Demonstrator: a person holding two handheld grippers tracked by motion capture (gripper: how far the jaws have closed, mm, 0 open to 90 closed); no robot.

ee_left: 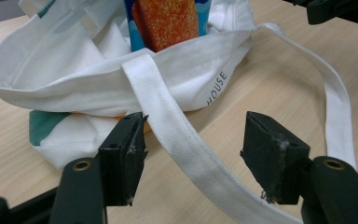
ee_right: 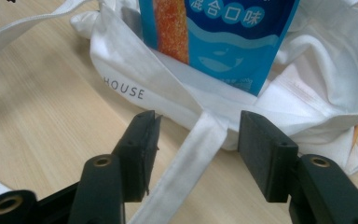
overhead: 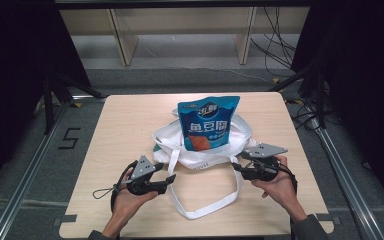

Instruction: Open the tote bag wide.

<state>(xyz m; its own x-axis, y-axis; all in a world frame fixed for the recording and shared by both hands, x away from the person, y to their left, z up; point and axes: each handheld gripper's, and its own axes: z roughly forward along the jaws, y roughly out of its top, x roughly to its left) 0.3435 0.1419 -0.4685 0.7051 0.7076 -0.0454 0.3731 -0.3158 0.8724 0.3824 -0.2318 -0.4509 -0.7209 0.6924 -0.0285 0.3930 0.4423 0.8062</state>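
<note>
High view showed a soft white tote bag [overhead: 200, 156], its limp strap [overhead: 207, 207] looping toward 6 o'clock, best taken where the left gripper [overhead: 169, 179] and right gripper [overhead: 236, 166] gaped wide astride it.

This looks like a lab or recording studio set up for filming. A small pale wooden desk [overhead: 130, 130] stands alone on grey carpet, fenced by aluminium rails [overhead: 27, 172] on both sides, with black curtains [overhead: 15, 55] closing in left and right. Loose cables [overhead: 275, 47] trail across the floor behind, a black stand [overhead: 50, 95] is at the left, and the number 5 [overhead: 69, 138] is taped on the carpet.
</note>
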